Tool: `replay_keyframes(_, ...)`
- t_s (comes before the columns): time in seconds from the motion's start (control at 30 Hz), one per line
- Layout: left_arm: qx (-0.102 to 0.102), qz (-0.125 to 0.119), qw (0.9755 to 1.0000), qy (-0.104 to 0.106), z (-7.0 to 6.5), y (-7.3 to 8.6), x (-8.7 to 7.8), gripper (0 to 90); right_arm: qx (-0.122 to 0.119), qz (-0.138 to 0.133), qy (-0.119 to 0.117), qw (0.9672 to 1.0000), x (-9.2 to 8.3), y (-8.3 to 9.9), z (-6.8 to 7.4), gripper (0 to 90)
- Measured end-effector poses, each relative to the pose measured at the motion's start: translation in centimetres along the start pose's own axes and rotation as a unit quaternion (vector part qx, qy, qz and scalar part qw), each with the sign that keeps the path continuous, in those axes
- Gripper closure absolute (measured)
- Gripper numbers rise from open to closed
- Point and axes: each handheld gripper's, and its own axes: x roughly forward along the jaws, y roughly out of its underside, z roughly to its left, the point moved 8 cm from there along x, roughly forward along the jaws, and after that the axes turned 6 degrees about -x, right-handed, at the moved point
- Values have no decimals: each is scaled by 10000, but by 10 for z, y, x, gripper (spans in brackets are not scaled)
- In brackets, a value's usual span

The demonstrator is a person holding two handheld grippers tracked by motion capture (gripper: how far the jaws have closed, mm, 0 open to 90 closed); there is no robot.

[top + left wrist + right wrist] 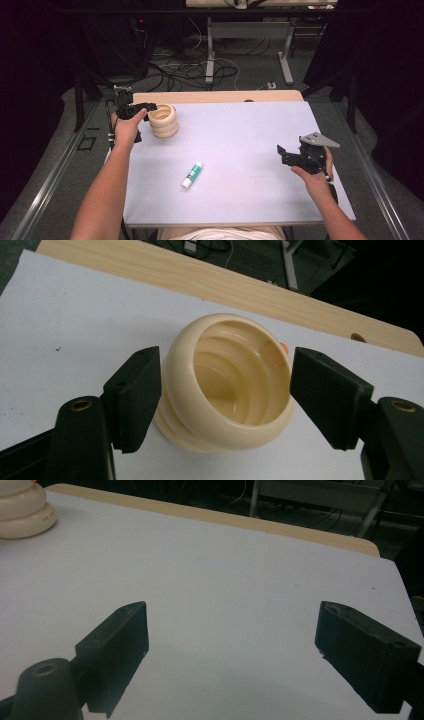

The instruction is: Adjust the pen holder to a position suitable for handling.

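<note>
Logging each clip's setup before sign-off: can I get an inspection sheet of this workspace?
Surface: white board on a wooden table.
Job's things: cream ribbed cup, upright, far left.
Clutter: glue stick lying mid-board.
Grippers: left hand-held gripper straddles the cup, pads not clearly pressing; right hand-held gripper open over bare board.
Cables: loose tangle on the floor beyond the table.
Surroundings: metal desk legs, dark room.

Pale surface [250,135] with a wooden strip [215,96] along its far edge. Toward upper left of the frame, cream ringed cup [163,120] standing upright on it; below centre-left, glue stick [192,175] lying flat, well apart from the cup.
</note>
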Motion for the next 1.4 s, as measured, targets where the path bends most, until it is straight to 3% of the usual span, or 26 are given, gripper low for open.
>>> replay_keyframes(0.07,-63,83,9999,-16,2,1,2,298,-14,16,-42,10000,0,0,0,136)
replay_keyframes(0.13,-329,210,9992,-18,5,3,7,304,1,48,-48,10000,0,1,0,136)
replay_keyframes(0.27,-572,381,9976,14,8,5,12,317,22,23,-79,10000,2,1,1,136)
replay_keyframes(0.37,-864,582,9945,121,12,6,17,340,53,54,-118,9999,2,2,2,136)
replay_keyframes(0.47,-989,649,9929,145,13,7,19,367,59,58,-132,9999,2,2,2,136)
replay_keyframes(0.57,-1281,764,9887,161,16,9,23,390,101,40,-139,9998,3,2,2,135)
replay_keyframes(0.6,-1281,764,9887,161,16,9,23,397,104,40,-142,9998,3,2,3,134)
replay_keyframes(0.7,-1526,802,9849,174,18,9,27,412,115,50,-151,9998,3,3,3,134)
replay_keyframes(0.93,-1725,950,9801,235,20,12,31,439,116,50,-162,9998,3,3,3,135)
replay_keyframes(1.07,-1781,981,9788,246,19,13,33,469,146,72,-188,9997,3,3,3,134)
replay_keyframes(1.23,-1898,980,9769,96,22,14,34,546,147,72,-199,9997,3,3,3,135)
replay_keyframes(1.27,-1970,1044,9747,140,23,15,33,560,138,57,-190,9997,3,3,3,135)
replay_keyframes(1.3,-1970,1044,9747,140,23,15,33,581,156,74,-186,9997,3,3,3,135)
replay_keyframes(1.33,-2060,1057,9727,127,24,15,33,600,139,84,-201,9997,2,3,2,134)
replay_keyframes(1.4,-2133,1026,9715,145,24,15,33,606,159,89,-195,9996,2,3,3,135)
